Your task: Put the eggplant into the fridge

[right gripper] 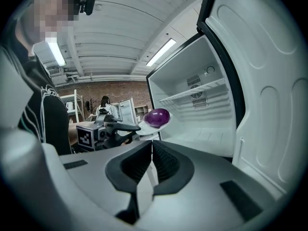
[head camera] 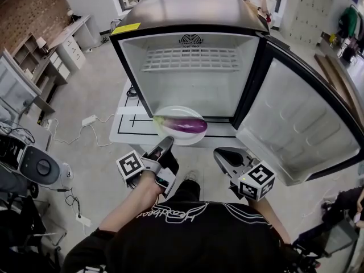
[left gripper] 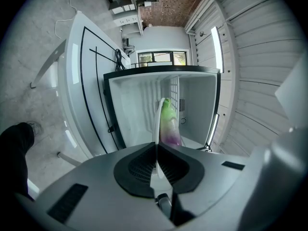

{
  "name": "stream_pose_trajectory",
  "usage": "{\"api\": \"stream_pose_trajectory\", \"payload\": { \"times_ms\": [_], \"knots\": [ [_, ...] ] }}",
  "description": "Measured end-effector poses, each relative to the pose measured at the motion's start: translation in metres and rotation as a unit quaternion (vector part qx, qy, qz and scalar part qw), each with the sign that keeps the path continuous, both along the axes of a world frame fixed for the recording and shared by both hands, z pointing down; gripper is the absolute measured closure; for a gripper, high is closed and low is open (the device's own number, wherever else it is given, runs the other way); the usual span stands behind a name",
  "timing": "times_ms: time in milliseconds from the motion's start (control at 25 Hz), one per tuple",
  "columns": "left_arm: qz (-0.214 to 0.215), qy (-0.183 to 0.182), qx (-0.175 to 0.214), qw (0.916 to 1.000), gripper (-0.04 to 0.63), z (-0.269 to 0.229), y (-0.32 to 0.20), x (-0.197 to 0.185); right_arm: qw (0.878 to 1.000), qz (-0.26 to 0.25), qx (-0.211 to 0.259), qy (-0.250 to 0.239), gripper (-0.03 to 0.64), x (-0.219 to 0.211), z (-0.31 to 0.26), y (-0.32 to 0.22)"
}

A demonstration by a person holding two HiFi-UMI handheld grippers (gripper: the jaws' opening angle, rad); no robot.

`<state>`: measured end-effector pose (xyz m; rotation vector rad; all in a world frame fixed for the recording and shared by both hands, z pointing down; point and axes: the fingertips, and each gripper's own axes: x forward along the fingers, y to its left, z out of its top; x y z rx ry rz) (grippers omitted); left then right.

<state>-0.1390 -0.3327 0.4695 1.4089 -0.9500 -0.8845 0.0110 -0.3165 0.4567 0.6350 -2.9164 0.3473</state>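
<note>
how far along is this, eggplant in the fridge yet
Done: the fridge door is open. In hand: the left hand-held gripper is shut on the rim of the white plate, with the eggplant on it, just outside the opening. Left: move it inside the fridge and release.

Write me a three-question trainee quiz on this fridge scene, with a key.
1. True or false: the fridge has its door standing open.
2. What does the eggplant lie on? A) a white plate B) the wire shelf C) the floor
3. Fill in: the left gripper has its jaws shut on the plate's ____.
Key: 1 true; 2 A; 3 rim.
</note>
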Motion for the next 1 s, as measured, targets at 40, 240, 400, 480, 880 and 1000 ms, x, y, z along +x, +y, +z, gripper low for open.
{"api": "stream_pose_trajectory", "payload": {
  "times_ms": [40,240,400,480,880,1000],
  "knots": [
    [0.001,0.001,-0.001,1.0,0.575,0.001,-0.004,-0.001,1.0,0.001,-0.001,0.0,0.609,-0.003,0.0,-0.003],
    [0.004,-0.008,-0.005,0.9999,0.575,0.005,-0.026,-0.01,1.0,0.002,-0.001,0.003,0.609,-0.014,-0.002,-0.02],
    [0.002,-0.016,-0.018,0.9997,0.575,0.011,-0.051,-0.02,1.0,0.006,-0.005,0.005,0.608,-0.026,-0.004,-0.041],
    [0.004,-0.016,-0.02,0.9997,0.575,0.011,-0.063,-0.024,1.0,0.005,-0.007,0.008,0.609,-0.032,-0.005,-0.05],
    [0.01,-0.024,-0.037,0.999,0.575,0.016,-0.11,-0.026,1.0,-0.006,-0.018,0.019,0.609,-0.057,-0.002,-0.081],
    [0.012,-0.033,-0.044,0.9984,0.575,0.021,-0.124,-0.025,0.999,-0.009,-0.022,0.022,0.609,-0.062,0.0,-0.089]
  ]
}}
